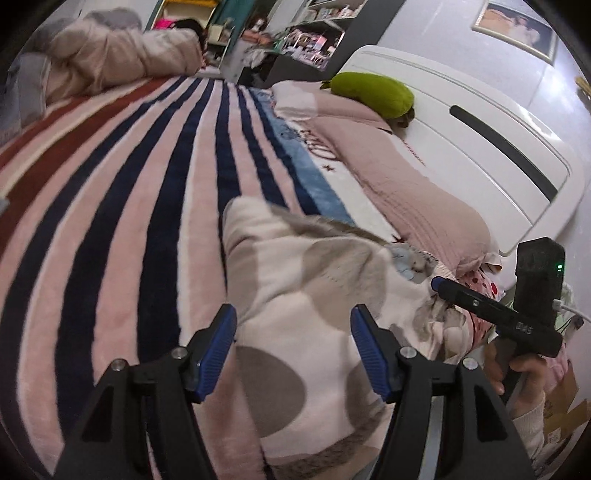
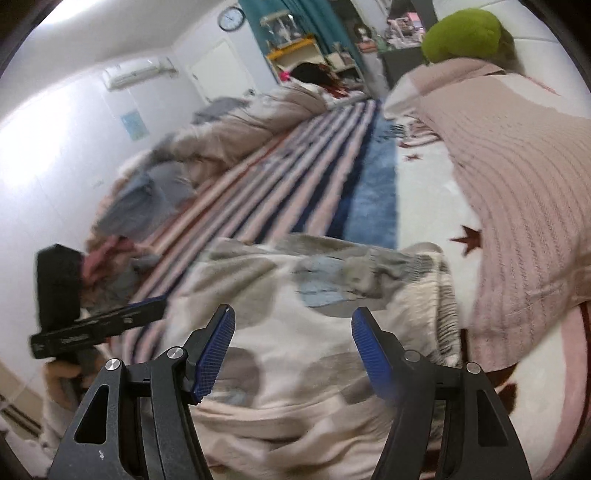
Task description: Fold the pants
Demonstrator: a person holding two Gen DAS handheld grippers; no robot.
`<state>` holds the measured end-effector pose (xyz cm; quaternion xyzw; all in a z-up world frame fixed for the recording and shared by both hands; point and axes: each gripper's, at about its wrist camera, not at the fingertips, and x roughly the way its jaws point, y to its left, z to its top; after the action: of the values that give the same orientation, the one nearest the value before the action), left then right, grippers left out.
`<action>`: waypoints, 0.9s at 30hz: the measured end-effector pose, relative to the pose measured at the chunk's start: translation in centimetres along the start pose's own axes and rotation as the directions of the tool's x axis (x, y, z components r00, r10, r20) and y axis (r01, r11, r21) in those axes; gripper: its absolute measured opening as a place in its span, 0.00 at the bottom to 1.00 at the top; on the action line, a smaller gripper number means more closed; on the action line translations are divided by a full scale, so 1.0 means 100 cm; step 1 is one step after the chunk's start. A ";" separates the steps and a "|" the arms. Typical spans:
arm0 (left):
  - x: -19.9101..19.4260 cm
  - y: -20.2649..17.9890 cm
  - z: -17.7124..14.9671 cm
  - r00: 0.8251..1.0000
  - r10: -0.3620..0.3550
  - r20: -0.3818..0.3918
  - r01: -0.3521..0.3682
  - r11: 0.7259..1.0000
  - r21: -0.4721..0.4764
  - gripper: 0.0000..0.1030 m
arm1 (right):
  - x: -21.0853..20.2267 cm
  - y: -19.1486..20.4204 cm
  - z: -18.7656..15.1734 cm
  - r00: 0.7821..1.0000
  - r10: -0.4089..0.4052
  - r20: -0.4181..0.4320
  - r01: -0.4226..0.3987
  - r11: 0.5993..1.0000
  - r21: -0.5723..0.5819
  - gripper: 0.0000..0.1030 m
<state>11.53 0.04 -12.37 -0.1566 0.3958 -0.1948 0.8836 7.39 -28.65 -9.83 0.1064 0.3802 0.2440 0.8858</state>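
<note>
A bed [image 1: 110,184] under a striped blanket [image 1: 155,229] stood against a white headboard [image 1: 461,129]. White walls [image 2: 55,147] carried a round clock [image 2: 231,18] and an air conditioner [image 2: 138,72]; cluttered shelves [image 1: 314,33] lined the far end.

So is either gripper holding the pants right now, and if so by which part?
Neither. The left gripper and right gripper both stand open above the spotted pants, pads clear of the cloth.

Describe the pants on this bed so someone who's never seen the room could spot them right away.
Start at the bed with the white headboard and the long striped blanket. At the near end of that blanket, beside the pink knitted pillow, lies a soft heap: the pants. Unlike the striped and plain bedding around them, they are cream fleece with big grey and beige blotches.
</note>
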 end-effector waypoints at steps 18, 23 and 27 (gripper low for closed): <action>0.048 0.008 0.000 0.995 -0.026 -0.094 0.023 0.999 -0.043 0.58 | -0.004 -0.058 0.003 0.999 -0.044 0.029 0.040 0.993 0.115 0.52; 0.035 0.010 0.005 0.996 -0.046 -0.081 0.042 0.998 -0.056 0.58 | -0.036 -0.058 0.008 0.994 -0.062 0.089 0.053 0.993 0.106 0.59; 0.034 0.014 0.004 0.993 -0.080 -0.090 0.073 0.994 -0.079 0.58 | -0.053 -0.078 0.000 0.997 -0.042 0.070 0.029 0.984 0.176 0.65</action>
<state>14.23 -0.33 -14.91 -0.1954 0.4375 -0.2205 0.8496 6.97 -38.07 -9.40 0.1857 0.3691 0.1899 0.8906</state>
